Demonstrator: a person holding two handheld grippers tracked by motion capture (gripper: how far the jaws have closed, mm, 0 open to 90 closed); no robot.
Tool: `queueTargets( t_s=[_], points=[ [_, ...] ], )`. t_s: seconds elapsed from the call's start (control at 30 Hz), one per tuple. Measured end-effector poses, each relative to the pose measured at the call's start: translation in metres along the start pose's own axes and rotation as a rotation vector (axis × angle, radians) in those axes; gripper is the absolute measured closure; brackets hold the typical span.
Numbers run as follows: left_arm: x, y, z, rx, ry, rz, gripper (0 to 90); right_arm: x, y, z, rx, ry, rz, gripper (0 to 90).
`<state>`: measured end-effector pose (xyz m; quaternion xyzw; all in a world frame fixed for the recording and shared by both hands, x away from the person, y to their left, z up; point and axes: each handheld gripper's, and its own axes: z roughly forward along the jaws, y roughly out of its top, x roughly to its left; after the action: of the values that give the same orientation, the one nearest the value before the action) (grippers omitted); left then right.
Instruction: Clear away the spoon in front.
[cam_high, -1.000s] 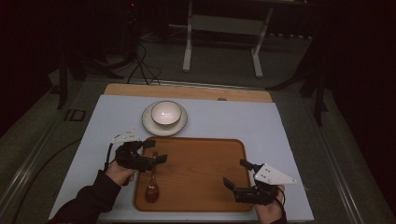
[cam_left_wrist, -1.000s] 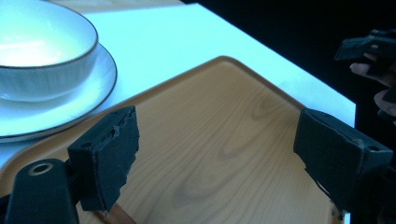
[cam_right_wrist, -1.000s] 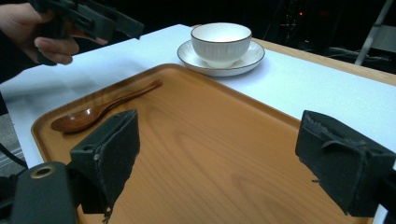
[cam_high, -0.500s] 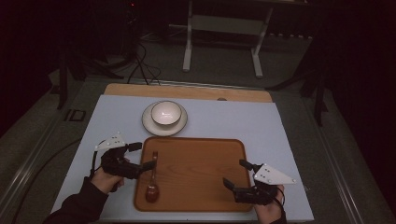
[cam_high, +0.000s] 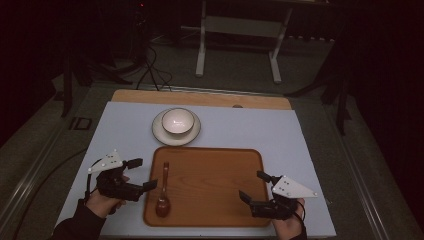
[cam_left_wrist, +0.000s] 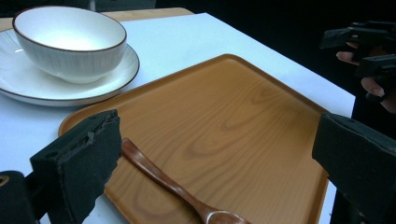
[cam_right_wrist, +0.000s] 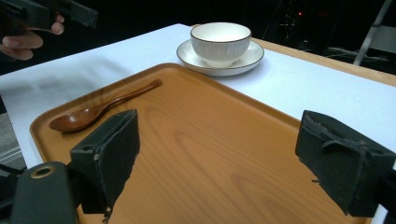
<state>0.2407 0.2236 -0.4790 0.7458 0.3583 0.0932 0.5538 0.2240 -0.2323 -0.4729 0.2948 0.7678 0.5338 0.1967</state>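
Left gripper (cam_left_wrist: 224, 186) has its jaws spread wide with nothing between the pads. Just ahead of them there's a wooden spoon (cam_left_wrist: 173, 184) lying flat on a wooden tray (cam_left_wrist: 243, 112). Further ahead to the left, a white bowl (cam_left_wrist: 70, 42) sits on a saucer (cam_left_wrist: 28, 88). The other gripper (cam_left_wrist: 369, 51) is off to the far right.

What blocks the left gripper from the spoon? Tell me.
Nothing visible. The left gripper hangs open at the tray's left edge, and the spoon lies bare on the tray just beside it. The bowl sits farther back, out of the path.
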Motion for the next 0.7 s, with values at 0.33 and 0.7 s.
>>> queueTargets(
  t_s=[0.33, 0.7],
  points=[
    [0.000, -0.013, -0.003, 0.008, 0.019, 0.008, 1.4, 0.000, 0.000, 0.000, 0.002, -0.002, -0.001, 13.7],
    [-0.001, -0.026, 0.001, 0.018, 0.031, 0.014, 1.4, 0.000, 0.000, -0.001, 0.002, -0.004, -0.002, 13.7]
  ],
)
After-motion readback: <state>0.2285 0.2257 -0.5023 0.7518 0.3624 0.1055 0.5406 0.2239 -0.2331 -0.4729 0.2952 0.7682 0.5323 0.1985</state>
